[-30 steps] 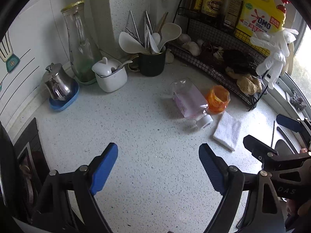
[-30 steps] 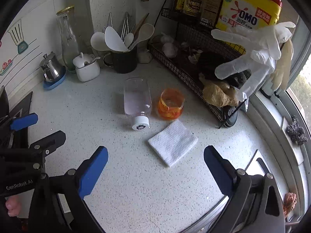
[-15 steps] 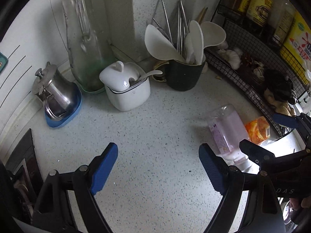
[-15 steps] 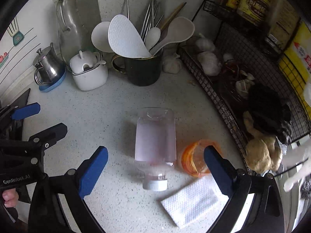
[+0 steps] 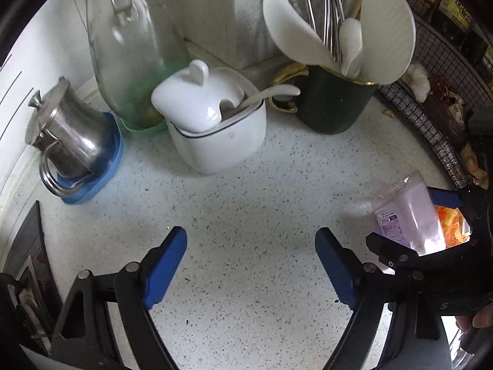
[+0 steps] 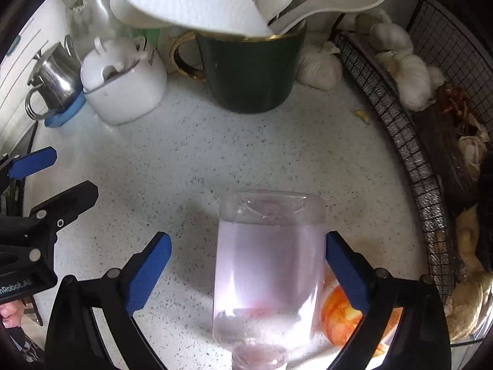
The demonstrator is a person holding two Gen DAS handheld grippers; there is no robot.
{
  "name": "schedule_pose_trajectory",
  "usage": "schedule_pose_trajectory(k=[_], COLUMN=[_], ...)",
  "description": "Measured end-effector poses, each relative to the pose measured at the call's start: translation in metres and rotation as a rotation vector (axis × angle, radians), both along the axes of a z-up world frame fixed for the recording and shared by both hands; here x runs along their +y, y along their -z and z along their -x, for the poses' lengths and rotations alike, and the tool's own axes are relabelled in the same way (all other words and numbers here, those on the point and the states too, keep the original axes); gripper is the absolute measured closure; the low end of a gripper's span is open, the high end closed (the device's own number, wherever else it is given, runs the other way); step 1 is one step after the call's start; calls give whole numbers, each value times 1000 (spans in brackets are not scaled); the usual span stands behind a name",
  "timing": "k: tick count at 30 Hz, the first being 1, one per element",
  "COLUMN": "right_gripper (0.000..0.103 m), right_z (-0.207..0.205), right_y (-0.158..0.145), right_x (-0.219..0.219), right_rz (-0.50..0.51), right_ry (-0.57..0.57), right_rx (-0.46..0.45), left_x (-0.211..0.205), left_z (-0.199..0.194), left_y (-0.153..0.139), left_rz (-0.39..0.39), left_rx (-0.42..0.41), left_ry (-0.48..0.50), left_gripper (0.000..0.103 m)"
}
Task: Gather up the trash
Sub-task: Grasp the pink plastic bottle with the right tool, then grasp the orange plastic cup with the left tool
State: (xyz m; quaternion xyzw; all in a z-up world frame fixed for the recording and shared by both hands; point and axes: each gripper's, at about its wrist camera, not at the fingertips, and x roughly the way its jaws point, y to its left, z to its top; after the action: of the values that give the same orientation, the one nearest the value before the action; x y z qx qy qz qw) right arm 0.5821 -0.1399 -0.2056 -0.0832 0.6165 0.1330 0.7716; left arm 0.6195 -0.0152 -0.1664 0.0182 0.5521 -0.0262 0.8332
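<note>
The right gripper (image 6: 245, 269) hangs steeply over the clear plastic bottle (image 6: 268, 265), which lies on its side on the speckled table (image 6: 246, 154), base towards the green utensil mug (image 6: 249, 74). Its jaws are spread and straddle the bottle: the right pad looks almost against the wall, the left one well clear. That's the risk, I reckon: an off-centre squeeze could roll the round bottle sideways or push it into the orange wrapper (image 6: 342, 311) lying just beside it. The left gripper (image 5: 251, 266) points down at bare table nearby, jaws wide, nothing between them, the white lidded sugar pot (image 5: 212, 123) beyond.
</note>
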Motion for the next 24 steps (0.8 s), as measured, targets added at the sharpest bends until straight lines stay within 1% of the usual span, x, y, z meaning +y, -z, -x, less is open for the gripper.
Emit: schedule_pose_trajectory(k=[2, 4, 6, 7, 8, 9, 11, 15, 19, 22, 24], right_gripper=[4, 8, 23, 27, 32, 34, 35, 36, 36, 36, 36], right_z=[3, 7, 11, 13, 16, 19, 27, 51, 81, 102, 117], right_y=[4, 6, 8, 9, 10, 10, 8, -4, -29, -51, -64], right_x=[0, 1, 1, 1, 2, 2, 2, -3, -13, -26, -32], right_rz=[-3, -2, 4, 0, -4, -3, -1, -23, -76, -68, -48], right_ry=[6, 7, 0, -2, -4, -5, 4, 46, 113, 160, 190], right_rx=[9, 14, 20, 28, 34, 33, 27, 3, -3, -48, -75], left_x=[0, 1, 2, 3, 4, 4, 4, 2, -2, -10, -20], left_z=[2, 4, 7, 9, 11, 14, 19, 35, 51, 62, 69], left_y=[4, 6, 7, 8, 8, 8, 8, 0, -15, -29, -37], left_rz=[2, 8, 8, 5, 0, -9, -12, 23, 62, 85, 85], left_rx=[12, 19, 25, 28, 29, 28, 35, 34, 14, 4, -5], left_ry=[4, 8, 9, 10, 15, 22, 29, 54, 113, 162, 198], left_gripper=[19, 19, 19, 19, 19, 19, 19, 19, 19, 19, 19])
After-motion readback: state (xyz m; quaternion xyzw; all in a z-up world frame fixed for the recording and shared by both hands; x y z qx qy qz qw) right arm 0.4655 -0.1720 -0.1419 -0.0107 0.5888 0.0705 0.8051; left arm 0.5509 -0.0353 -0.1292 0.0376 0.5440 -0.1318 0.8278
